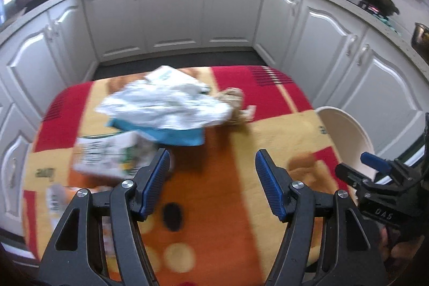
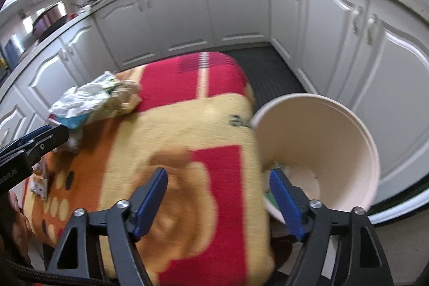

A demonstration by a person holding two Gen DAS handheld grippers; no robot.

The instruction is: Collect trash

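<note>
A cream bin (image 2: 346,141) stands just beside the right edge of the table, its round mouth tilted toward the right wrist camera. At the bottom of it lie a few pale scraps and a bit of green (image 2: 270,199), partly hidden behind a finger of the right gripper; what they are cannot be told. In the left wrist view only the bin's rim and inner wall (image 1: 346,136) show, at the table's right side.

The table is covered by a blanket (image 1: 214,200) in red, orange and cream blocks. The trash lies on its left and far part, well apart from the bin. Nearest the left gripper is a white carton with green print (image 1: 107,156), lying flat, with a blurred orange-and-white wrapper (image 1: 57,201) just in front of it at the left edge. Beyond the carton is a crumpled white bag with a blue underside (image 1: 166,106), and touching its right end, a brownish crumpled wad (image 1: 236,101). The right wrist view shows the same heap (image 2: 88,101) at the far left.

The left gripper (image 1: 213,173) hovers over the orange stripe, its blue pads spread with nothing between them; the left pad sits just beside the carton's corner, and contact cannot be told. The right gripper (image 2: 218,192) is also spread and empty, above the table's right edge, one finger over the blanket and the other in front of the bin's mouth.

Behind the table run white cabinets (image 1: 171,15) with pots on the counter.
</note>
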